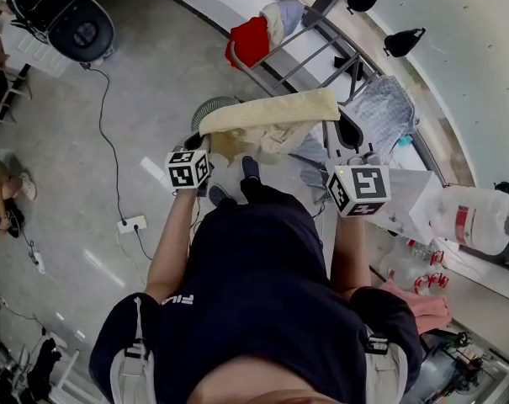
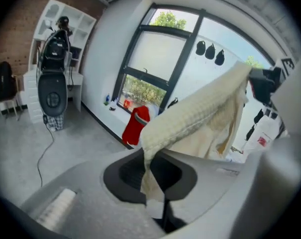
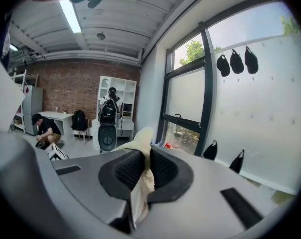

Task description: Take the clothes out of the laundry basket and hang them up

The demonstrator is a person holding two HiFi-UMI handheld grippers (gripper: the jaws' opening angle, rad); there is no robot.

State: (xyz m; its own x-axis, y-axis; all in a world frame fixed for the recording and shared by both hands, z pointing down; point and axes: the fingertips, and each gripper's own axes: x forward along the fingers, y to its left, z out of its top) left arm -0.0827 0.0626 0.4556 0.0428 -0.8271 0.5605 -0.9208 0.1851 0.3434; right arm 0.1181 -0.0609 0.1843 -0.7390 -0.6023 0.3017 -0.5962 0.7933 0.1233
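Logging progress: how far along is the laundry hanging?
Done: a red garment, a white garment and a checked cloth hang on the rack. In hand: a cream towel stretched between the left claw and right claw, both clamped on it. Left: draping it; whether more clothes wait can't be seen.

A cream waffle-weave towel (image 1: 271,112) is stretched just in front of the grey metal drying rack (image 1: 311,57). Its left end is clamped in the left tool (image 1: 198,141) and its right end in the right tool (image 1: 348,129). A red cloth (image 1: 250,42) and a pale cloth (image 1: 281,17) hang on the rack's far end. A blue-checked cloth (image 1: 384,108) drapes its right side. A round grey slatted basket (image 1: 214,108) stands by the rack's near left corner, partly under the towel.
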